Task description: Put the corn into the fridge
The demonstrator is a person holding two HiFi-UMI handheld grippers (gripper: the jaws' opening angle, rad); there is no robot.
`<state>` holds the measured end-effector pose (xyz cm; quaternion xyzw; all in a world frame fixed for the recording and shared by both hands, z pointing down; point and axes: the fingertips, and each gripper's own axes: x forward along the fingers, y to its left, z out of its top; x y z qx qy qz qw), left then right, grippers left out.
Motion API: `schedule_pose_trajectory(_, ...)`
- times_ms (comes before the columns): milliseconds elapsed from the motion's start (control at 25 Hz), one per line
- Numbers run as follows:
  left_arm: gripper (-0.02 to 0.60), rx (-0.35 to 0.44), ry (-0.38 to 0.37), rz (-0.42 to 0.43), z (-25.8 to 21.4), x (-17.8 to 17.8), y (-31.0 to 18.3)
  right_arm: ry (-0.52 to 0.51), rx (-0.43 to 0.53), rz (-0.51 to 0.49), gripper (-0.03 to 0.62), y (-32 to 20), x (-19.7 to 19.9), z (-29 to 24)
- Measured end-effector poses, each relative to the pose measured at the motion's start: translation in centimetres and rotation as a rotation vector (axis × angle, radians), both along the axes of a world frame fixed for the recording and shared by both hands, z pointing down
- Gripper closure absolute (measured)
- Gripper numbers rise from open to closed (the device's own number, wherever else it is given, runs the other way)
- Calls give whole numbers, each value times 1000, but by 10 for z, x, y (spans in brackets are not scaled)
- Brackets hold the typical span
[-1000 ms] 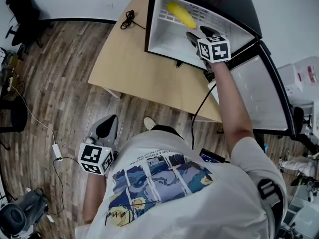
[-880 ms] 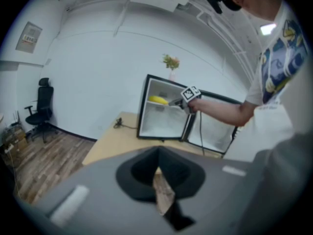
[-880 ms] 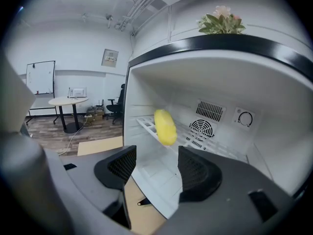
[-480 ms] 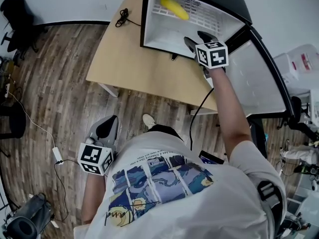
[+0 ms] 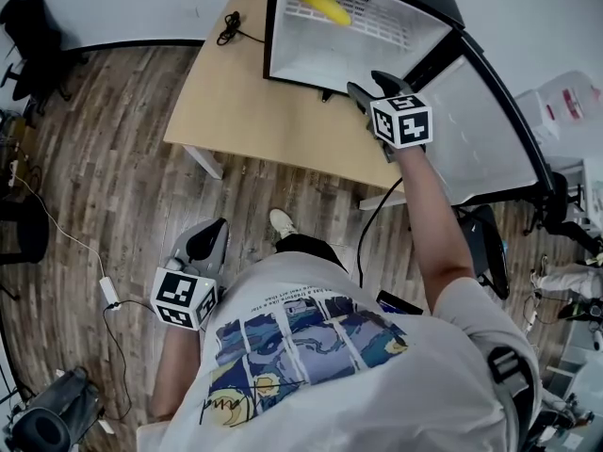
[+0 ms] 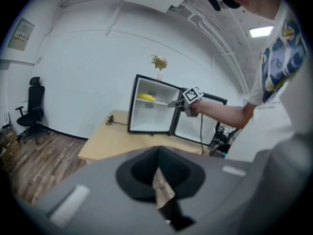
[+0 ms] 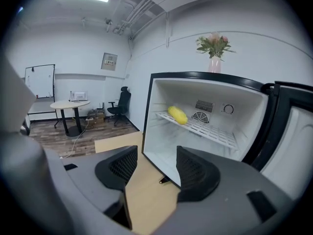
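The corn (image 5: 323,5) lies inside the fridge (image 5: 316,62), on the white wire shelf (image 5: 379,28), at the top centre of the head view. In the right gripper view the corn (image 7: 177,115) rests at the left end of this shelf (image 7: 211,131), near the left inner wall of the fridge (image 7: 159,102). Nothing touches it.

The fridge door (image 5: 471,130) stands wide open, to the right of the cabinet. The fridge stands on a light wooden worktop (image 5: 245,92), and a small black cable (image 5: 231,34) lies on the worktop at the upper left of the fridge.

The right tool (image 5: 366,83) is held in front of the open fridge, well apart from the corn. Its jaws are apart, and between them I see only the worktop (image 7: 146,199) and the lower edge of the fridge; the right tool (image 7: 154,165) carries nothing.

The left tool (image 5: 203,238) hangs low beside the person, in the lower left of the head view, above the wooden floor (image 5: 94,158). In its own view the left tool (image 6: 157,180) has its jaws together, with nothing between them.

A vase with flowers (image 7: 214,48) stands on top of the fridge.
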<state>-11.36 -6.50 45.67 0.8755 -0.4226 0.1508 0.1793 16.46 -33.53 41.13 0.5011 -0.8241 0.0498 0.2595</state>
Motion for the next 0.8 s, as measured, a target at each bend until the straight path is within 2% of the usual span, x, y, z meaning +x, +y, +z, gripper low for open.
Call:
schedule_pose_trajectory(120, 572, 1, 1, 13, 2, 2, 11, -15, 14, 2, 348, 25, -2, -1)
schedule_pose_trajectory(200, 572, 2, 2, 22, 4, 3, 19, -26, 30, 3, 387, 43, -4, -3)
schedule_pose_trajectory(520, 572, 3, 13, 59, 9, 12, 41, -60, 33, -26, 437, 117, -19, -3)
schedule_pose_trajectory(800, 572, -1, 22, 76, 14, 20, 55, -140, 43, -47, 540, 172, -35, 5)
